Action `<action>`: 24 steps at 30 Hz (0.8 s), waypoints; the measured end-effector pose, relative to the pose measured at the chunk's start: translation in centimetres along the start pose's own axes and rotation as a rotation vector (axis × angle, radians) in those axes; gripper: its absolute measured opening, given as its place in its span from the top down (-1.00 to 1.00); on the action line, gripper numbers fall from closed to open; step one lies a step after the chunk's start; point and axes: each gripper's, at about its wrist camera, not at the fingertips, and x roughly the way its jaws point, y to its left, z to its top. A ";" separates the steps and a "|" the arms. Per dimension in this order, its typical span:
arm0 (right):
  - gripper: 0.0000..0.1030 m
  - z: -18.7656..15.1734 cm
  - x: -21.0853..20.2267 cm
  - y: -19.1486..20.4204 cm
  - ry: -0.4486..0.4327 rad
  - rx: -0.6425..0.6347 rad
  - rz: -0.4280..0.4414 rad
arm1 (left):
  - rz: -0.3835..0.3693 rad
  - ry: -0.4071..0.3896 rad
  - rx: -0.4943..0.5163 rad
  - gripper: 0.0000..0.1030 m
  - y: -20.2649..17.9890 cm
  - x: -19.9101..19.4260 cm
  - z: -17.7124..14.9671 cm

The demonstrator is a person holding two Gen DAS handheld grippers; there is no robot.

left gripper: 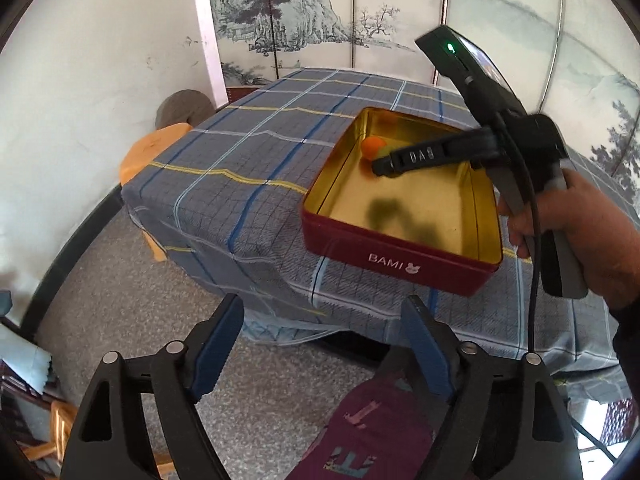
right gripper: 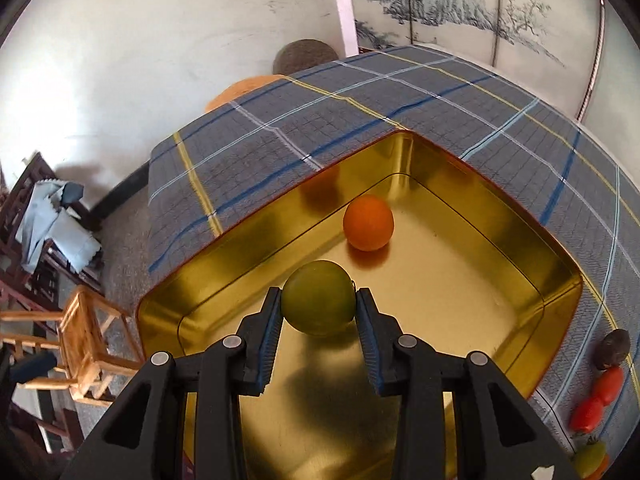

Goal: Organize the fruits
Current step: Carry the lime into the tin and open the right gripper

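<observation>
A red tin (left gripper: 400, 266) marked BAMI, gold inside, stands on the checked tablecloth. An orange fruit (right gripper: 368, 222) lies near the tin's far corner (right gripper: 400, 136). My right gripper (right gripper: 319, 292) is shut on a round green fruit (right gripper: 318, 300) and holds it over the tin floor, just in front of the orange one. In the left wrist view a hand holds the right gripper (left gripper: 384, 166) over the tin beside the orange fruit (left gripper: 372, 147). My left gripper (left gripper: 320, 312) hangs off the table's near edge, open with nothing between its fingers.
More fruits lie on the cloth right of the tin: a dark one (right gripper: 614, 348), two red ones (right gripper: 596, 400) and a green-orange one (right gripper: 590, 454). A wooden stool (left gripper: 152, 152) stands by the table's far left corner. A painted folding screen (left gripper: 320, 20) stands behind.
</observation>
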 end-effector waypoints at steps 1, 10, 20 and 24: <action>0.32 0.1 0.2 0.1 0.001 0.008 -0.003 | 0.000 0.005 0.000 -0.61 0.1 0.1 -0.1; 0.16 1.5 0.1 0.4 -0.048 0.052 -0.007 | 0.028 0.016 0.029 -0.75 -0.5 -0.2 -0.5; -0.36 0.2 -8.4 -1.3 -0.353 0.130 0.072 | 0.025 0.021 0.068 -0.75 -1.4 -0.2 -0.5; -0.45 -3.1 -11.7 -3.4 -0.429 0.188 0.049 | 0.015 0.032 0.108 -0.76 -2.4 -0.1 -0.6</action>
